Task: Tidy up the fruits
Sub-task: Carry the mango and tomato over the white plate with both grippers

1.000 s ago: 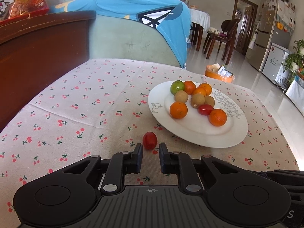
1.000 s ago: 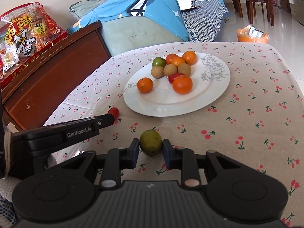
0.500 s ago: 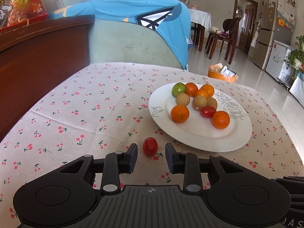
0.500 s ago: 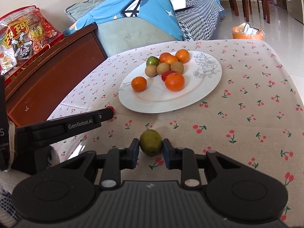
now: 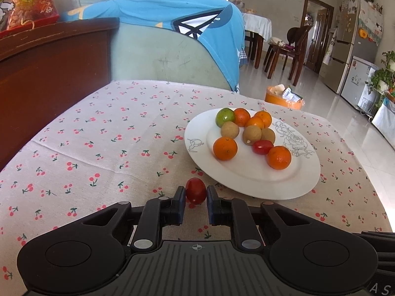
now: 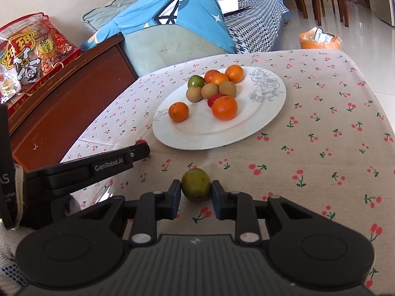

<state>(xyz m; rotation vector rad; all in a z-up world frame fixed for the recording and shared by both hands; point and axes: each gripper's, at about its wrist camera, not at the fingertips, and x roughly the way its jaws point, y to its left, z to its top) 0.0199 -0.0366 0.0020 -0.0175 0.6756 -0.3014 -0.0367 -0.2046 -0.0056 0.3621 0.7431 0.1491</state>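
Observation:
A white plate [image 5: 259, 180] on the cherry-print tablecloth holds several oranges, brown fruits, a green fruit and a red tomato. My left gripper [image 5: 195, 196] has its fingers closed on a small red tomato [image 5: 195, 190] at the plate's near left rim, low over the cloth. My right gripper [image 6: 195, 192] is shut on a green fruit [image 6: 196, 184] in front of the plate [image 6: 197, 135]. The left gripper also shows in the right wrist view [image 6: 138, 151], with a bit of the red tomato at its tip.
A dark wooden cabinet [image 5: 49, 74] borders the table on the left, with snack bags [image 6: 29, 49] on top. A sofa with a blue cloth [image 5: 172, 29] stands behind the table. An orange basin [image 5: 284, 97] sits on the floor beyond the far edge.
My left gripper opened around the red tomato, moved forward and then closed on it. My right gripper kept its hold on the green fruit and drew back slightly from the plate.

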